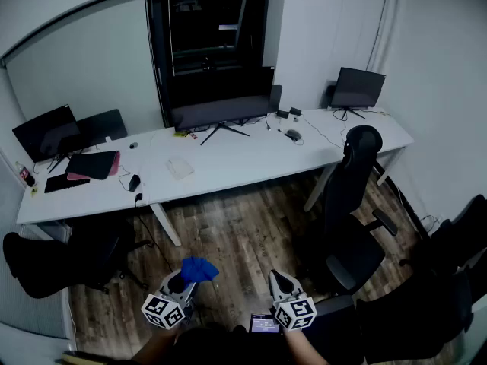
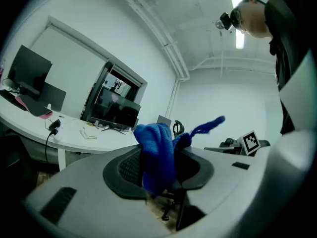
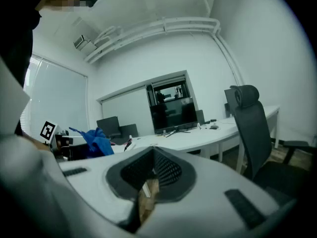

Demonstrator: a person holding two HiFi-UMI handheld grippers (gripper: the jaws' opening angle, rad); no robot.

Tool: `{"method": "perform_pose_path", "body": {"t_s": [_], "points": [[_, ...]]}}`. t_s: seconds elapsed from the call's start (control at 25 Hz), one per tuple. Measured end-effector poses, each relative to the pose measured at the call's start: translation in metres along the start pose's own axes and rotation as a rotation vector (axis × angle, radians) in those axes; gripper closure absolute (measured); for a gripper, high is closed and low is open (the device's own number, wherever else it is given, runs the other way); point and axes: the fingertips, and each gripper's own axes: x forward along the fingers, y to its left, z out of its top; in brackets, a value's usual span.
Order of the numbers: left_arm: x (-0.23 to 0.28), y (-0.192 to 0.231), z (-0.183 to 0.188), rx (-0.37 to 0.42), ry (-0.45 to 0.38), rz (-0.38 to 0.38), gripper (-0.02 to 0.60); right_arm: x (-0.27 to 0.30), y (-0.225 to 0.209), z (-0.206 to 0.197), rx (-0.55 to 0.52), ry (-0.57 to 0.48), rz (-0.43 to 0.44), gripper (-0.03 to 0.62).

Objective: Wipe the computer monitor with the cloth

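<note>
As the left gripper (image 2: pixel 158 168) clenches its fingers on the crumpled blue cloth (image 2: pixel 155 150) and the right gripper (image 3: pixel 148 183) has its fingers closed on nothing, both well apart from the long white desk (image 1: pixel 228 166), carry the cloth to the wide black monitor (image 1: pixel 221 112) there, then press flat and lightly.

White desk (image 1: pixel 251 158), wide monitor (image 1: pixel 221 112), side monitor (image 1: pixel 358 88), mouse (image 1: pixel 294 134)

The right gripper (image 3: pixel 154 154) has its fingers closed together with nothing between them. Beyond, a dark monitor (image 3: pixel 172 114) stands on the long white tabletop (image 3: pixel 200 135). A black office chair (image 3: pixel 252 128) is at right and a blue cloth (image 3: pixel 97 142) at left.
</note>
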Motion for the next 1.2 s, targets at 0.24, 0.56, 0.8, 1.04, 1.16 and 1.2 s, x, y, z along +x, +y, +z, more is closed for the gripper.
{"method": "perform_pose_path", "body": {"t_s": [0.24, 0.56, 0.8, 1.04, 1.16, 1.2], "points": [[-0.004, -0.01, 0.011, 0.007, -0.012, -0.018, 0.446, -0.015, 0.003, 0.006, -0.012, -0.004, -0.018, 0.591], [0.005, -0.022, 0.005, -0.011, -0.001, -0.03, 0.446, -0.024, -0.005, 0.015, -0.016, -0.066, 0.01, 0.591], [0.015, -0.028, 0.003, -0.024, -0.017, -0.041, 0.446, -0.023, -0.034, 0.002, -0.004, -0.032, -0.021, 0.591], [0.032, -0.022, -0.005, 0.007, 0.033, -0.043, 0.446, -0.001, -0.055, -0.012, 0.026, -0.007, -0.044, 0.591], [0.047, -0.008, -0.006, -0.001, 0.039, -0.033, 0.446, 0.023, -0.063, -0.008, 0.027, -0.009, -0.035, 0.591], [0.055, -0.002, -0.004, -0.004, 0.039, -0.033, 0.446, 0.032, -0.065, -0.006, 0.021, -0.007, -0.029, 0.591]]}}
